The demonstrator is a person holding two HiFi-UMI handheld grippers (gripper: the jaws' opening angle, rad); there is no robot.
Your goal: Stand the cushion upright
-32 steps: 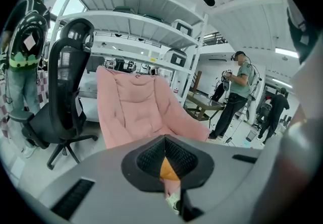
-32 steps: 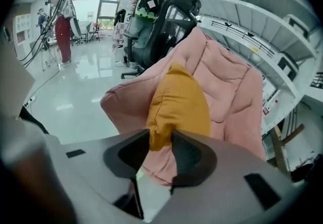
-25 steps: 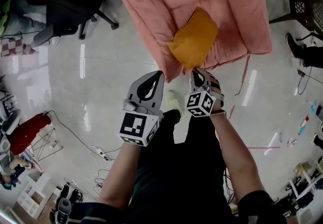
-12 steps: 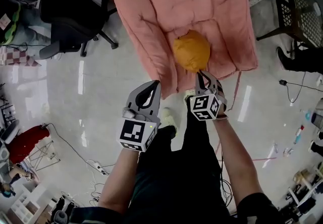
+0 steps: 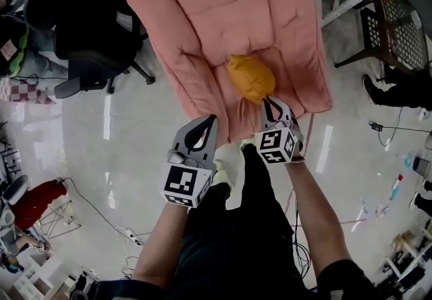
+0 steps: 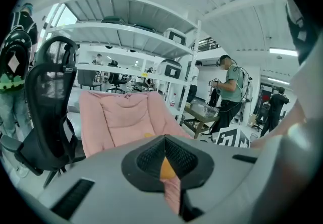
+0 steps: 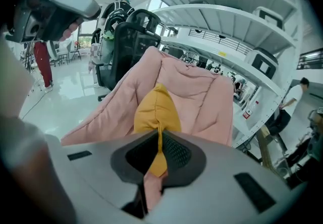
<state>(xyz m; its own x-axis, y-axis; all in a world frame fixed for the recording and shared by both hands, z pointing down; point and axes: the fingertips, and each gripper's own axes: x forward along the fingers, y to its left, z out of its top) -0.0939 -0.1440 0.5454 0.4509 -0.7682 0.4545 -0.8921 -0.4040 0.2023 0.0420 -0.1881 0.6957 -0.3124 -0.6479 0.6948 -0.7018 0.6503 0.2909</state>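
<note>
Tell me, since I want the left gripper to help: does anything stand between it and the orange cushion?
Nothing visible does. The left gripper, shut and empty, hangs at the front edge of the pink chair; only bare padding separates it from the cushion, whose near edge the right gripper pinches.

- The cushion (image 5: 251, 78) rests on the seat of the padded chair (image 5: 202, 15), toward its front edge;
- my right gripper (image 5: 270, 101) is just before the cushion, with the cushion's near corner between its jaws;
- my left gripper (image 5: 213, 119) is left of the right one, beside the padded chair's front corner, above the floor (image 5: 101, 136);
- an office chair (image 5: 88, 28) stands left of the padded chair; a shelving rack (image 6: 126, 41) stands behind it.
</note>
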